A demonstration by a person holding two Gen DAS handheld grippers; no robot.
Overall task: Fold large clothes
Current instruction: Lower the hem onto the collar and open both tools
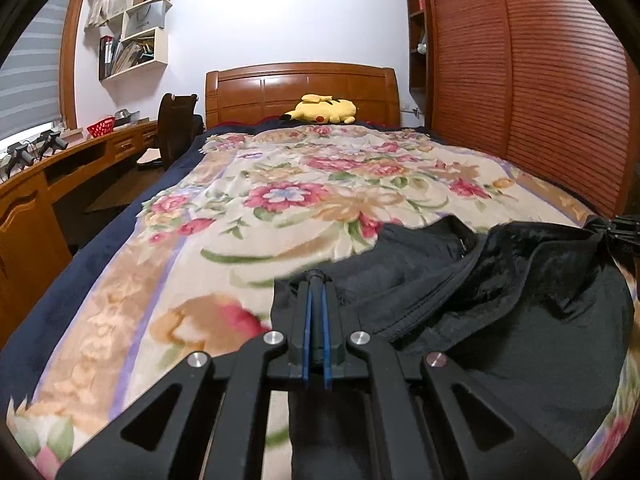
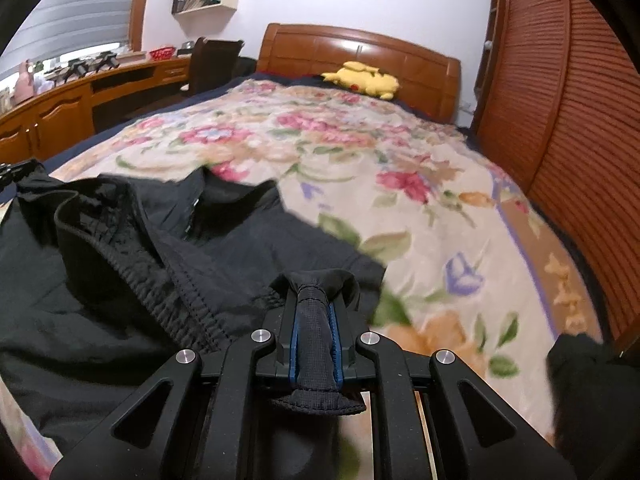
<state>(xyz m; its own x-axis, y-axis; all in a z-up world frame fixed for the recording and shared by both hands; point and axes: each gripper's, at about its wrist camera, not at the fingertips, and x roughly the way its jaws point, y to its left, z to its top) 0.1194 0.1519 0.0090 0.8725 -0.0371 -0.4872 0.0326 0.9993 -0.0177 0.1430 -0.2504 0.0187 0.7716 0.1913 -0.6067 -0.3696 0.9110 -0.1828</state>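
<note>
A large black jacket (image 1: 520, 292) lies rumpled on the near end of the floral blanket (image 1: 248, 216), its zipper and elastic hem showing. My left gripper (image 1: 316, 280) is shut on a thin black edge of the jacket at its left side. In the right wrist view the same jacket (image 2: 120, 280) spreads to the left, and my right gripper (image 2: 316, 292) is shut on a bunched fold of its black fabric, which sticks out behind the blue pads. The other gripper shows as a dark tip at the far right edge (image 1: 616, 232) and at the far left edge (image 2: 12, 172).
A yellow plush toy (image 1: 324, 110) lies by the wooden headboard (image 1: 300, 88). A wooden desk (image 1: 60, 176) with a chair (image 1: 176, 128) runs along the left of the bed. A slatted wardrobe (image 1: 540, 80) stands close on the right. The far blanket (image 2: 340, 140) lies flat.
</note>
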